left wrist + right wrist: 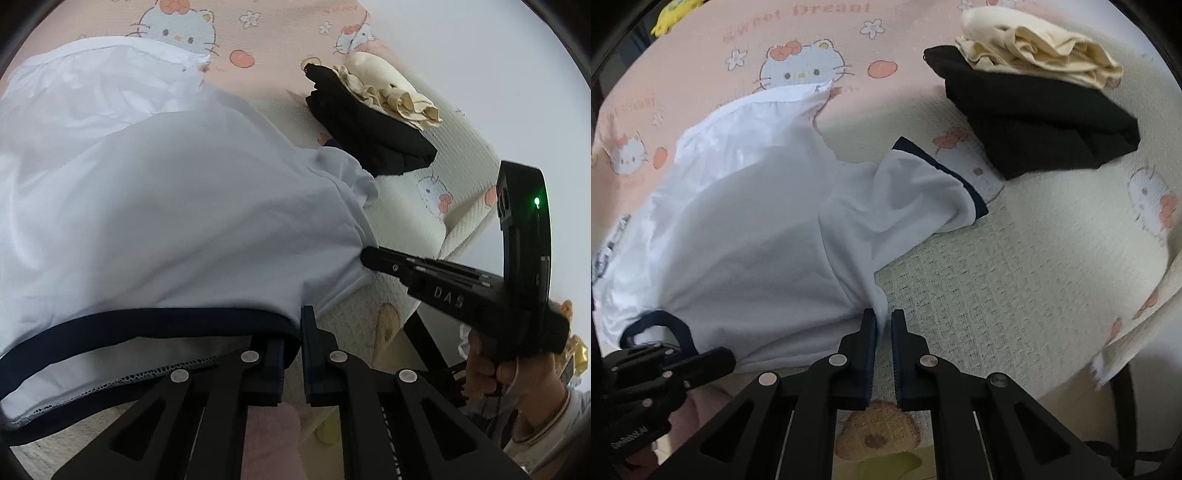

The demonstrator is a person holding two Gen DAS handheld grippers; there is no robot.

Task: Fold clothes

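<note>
Shirt (750,236), white with navy trim, spread across the near part of a cartoon-cat blanket (1015,288). Pinched at the navy collar (122,325) by the left gripper (293,325), jaws nearly closed on the cloth. Pinched at the shoulder fold by the right gripper (884,325), jaws likewise narrow with a sliver of white fabric between them. Thin, smooth, lightly wrinkled cloth; overlocked seam edge visible under the collar in the left view only. Woven, waffle-textured blanket, cream near, pink farther off. One short sleeve (934,184) with a dark cuff lying flat, seen best from the right. Beyond, well apart from the shirt, a folded black garment (1041,125) with a crumpled cream garment (1041,51) on top. Hand (495,373) gripping the right tool shown only from the left.
</note>
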